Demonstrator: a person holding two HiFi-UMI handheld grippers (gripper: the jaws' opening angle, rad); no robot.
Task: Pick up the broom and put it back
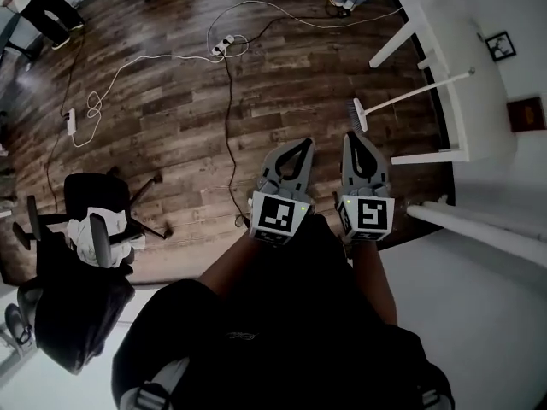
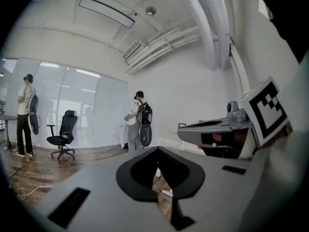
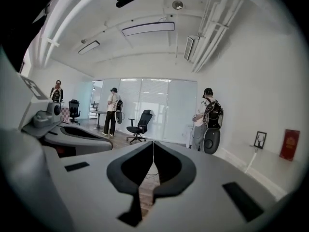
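Note:
A white broom (image 1: 410, 93) leans against the white wall at the right, its brush head (image 1: 360, 115) on the wood floor. My left gripper (image 1: 301, 146) and right gripper (image 1: 355, 137) are held side by side just short of the brush head, both shut and empty. In the left gripper view, the brush head (image 2: 166, 193) shows low between the closed jaws of the left gripper (image 2: 157, 149). In the right gripper view, the broom handle (image 3: 251, 161) slants against the wall, to the right of the right gripper (image 3: 153, 143).
Cables (image 1: 227, 109) and a power strip (image 1: 224, 45) lie on the floor ahead. A black office chair (image 1: 96, 220) stands at the left. A small picture frame (image 1: 500, 45) and a red item (image 1: 524, 112) lean on the wall. People stand at the far end (image 3: 208, 120).

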